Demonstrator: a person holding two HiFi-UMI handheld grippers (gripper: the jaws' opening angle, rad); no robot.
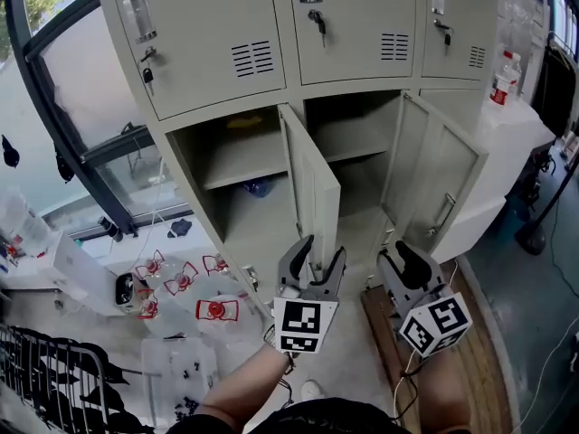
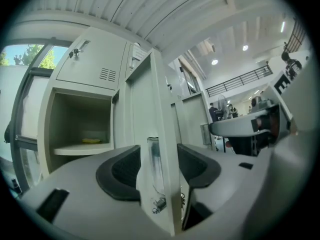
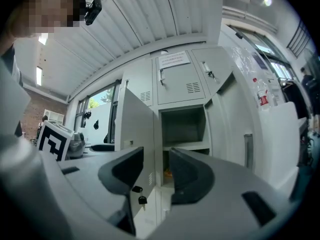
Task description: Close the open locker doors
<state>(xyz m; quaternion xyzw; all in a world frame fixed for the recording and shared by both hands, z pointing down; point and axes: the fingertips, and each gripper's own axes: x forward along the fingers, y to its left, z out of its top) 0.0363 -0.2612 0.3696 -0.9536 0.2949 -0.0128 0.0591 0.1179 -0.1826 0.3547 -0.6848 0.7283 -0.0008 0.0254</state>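
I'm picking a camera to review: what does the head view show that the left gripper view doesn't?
Only the head view: clear boxes on the floor and a bottle. Only the left gripper view: ceiling lights and the door's handle between the jaws of the open left gripper. Both: the open locker door and a yellow thing on a shelf.

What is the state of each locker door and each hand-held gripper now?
Upper doors: shut.
Lower left door: open.
Lower middle door: open.
Left hand-held gripper: open, lower left door's edge between its jaws.
Right hand-held gripper: open, empty.
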